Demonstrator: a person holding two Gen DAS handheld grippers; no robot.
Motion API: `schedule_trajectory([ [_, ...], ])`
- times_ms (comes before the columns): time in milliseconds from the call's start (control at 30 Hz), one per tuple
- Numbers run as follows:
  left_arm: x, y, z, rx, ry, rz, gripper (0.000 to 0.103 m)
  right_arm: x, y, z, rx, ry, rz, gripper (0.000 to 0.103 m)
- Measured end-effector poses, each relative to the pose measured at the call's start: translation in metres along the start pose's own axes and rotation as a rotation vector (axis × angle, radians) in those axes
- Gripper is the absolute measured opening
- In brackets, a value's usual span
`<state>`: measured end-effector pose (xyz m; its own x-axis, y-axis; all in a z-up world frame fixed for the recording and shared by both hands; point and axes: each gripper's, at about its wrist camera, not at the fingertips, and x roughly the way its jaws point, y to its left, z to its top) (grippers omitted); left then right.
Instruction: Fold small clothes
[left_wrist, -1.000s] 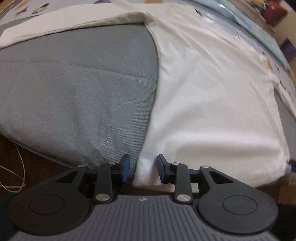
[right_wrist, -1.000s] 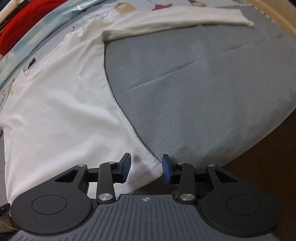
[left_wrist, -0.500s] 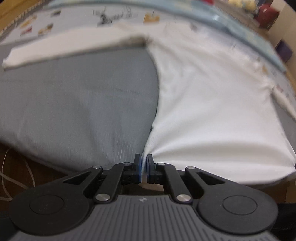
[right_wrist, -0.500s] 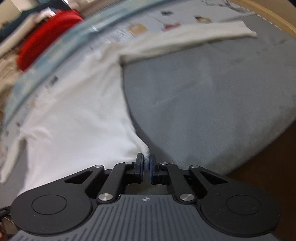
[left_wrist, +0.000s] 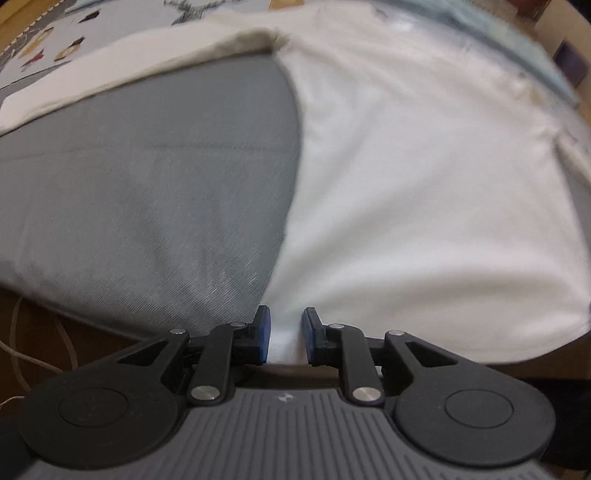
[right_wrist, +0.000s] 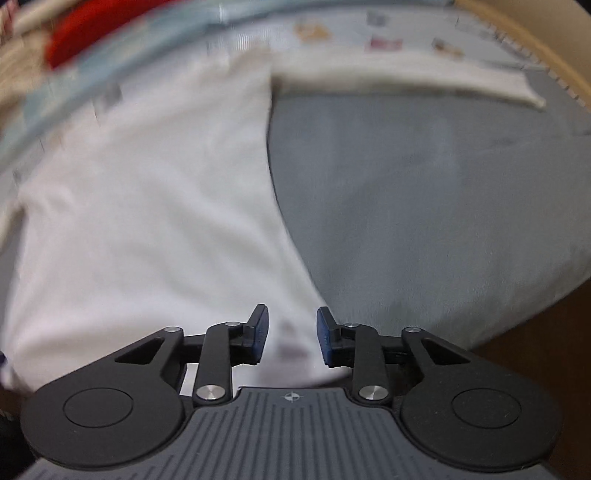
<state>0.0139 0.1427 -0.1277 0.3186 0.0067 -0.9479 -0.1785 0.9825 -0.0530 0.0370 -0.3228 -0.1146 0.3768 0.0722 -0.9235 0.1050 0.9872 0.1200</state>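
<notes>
Left tool (left_wrist: 284, 334) sits with jaws parted around the white shirt (left_wrist: 424, 192) hem corner, pads apart; shirt spreads across the grey bed cover (left_wrist: 147, 192).

The shirt (left_wrist: 424, 192) is soft, matt white cloth. Under it the bed cover (left_wrist: 147, 192) is grey woven fabric with a fine twill grain. The left gripper (left_wrist: 284, 332) is matt black plastic with blue pads (left_wrist: 263, 330) and shiny metal rivets (left_wrist: 202, 392).

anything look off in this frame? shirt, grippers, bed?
Nothing stands out. The white long-sleeve shirt lies flat on the grey bedcover with both sleeves spread. The left gripper and right gripper are open, one at each bottom hem corner. No spill or damage visible; the right view is blurred.
</notes>
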Motion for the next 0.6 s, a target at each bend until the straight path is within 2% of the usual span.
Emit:
schedule_trajectory([
  [67,-0.005,-0.001,0.002,-0.007,-0.026,-0.008,0.021,0.011,0.001,-0.003,-0.007,0.061,-0.032,0.030],
  [100,-0.009,-0.002,0.003,-0.006,-0.053,-0.023,0.021,0.010,0.002,-0.002,0.000,0.054,-0.030,0.030],
  [200,-0.014,-0.007,0.004,0.002,-0.088,-0.054,0.024,-0.009,0.005,-0.001,-0.011,-0.060,-0.009,0.032],
  [267,-0.006,-0.008,0.005,0.008,-0.062,-0.043,0.031,-0.012,0.007,-0.001,-0.028,-0.081,0.008,0.035],
  [300,-0.001,-0.009,0.004,0.013,-0.035,-0.030,0.033,-0.008,0.009,-0.003,-0.039,-0.058,0.004,0.040],
  [333,0.001,-0.010,0.001,0.022,-0.012,-0.016,0.034,-0.003,0.009,-0.005,-0.054,-0.018,-0.018,0.041],
  [400,0.001,-0.012,-0.001,0.037,-0.018,0.002,0.036,0.013,0.010,-0.006,-0.078,0.061,-0.066,0.040],
  [467,-0.007,-0.012,0.001,0.031,-0.060,-0.020,0.036,0.010,0.015,-0.005,-0.102,0.032,-0.081,0.040],
  [533,-0.019,-0.011,0.005,0.019,-0.118,-0.052,0.041,-0.001,0.021,-0.001,-0.116,-0.038,-0.093,0.040],
  [600,-0.028,-0.010,0.010,0.005,-0.181,-0.055,0.051,-0.021,0.025,0.006,-0.107,-0.121,-0.057,0.040],
])
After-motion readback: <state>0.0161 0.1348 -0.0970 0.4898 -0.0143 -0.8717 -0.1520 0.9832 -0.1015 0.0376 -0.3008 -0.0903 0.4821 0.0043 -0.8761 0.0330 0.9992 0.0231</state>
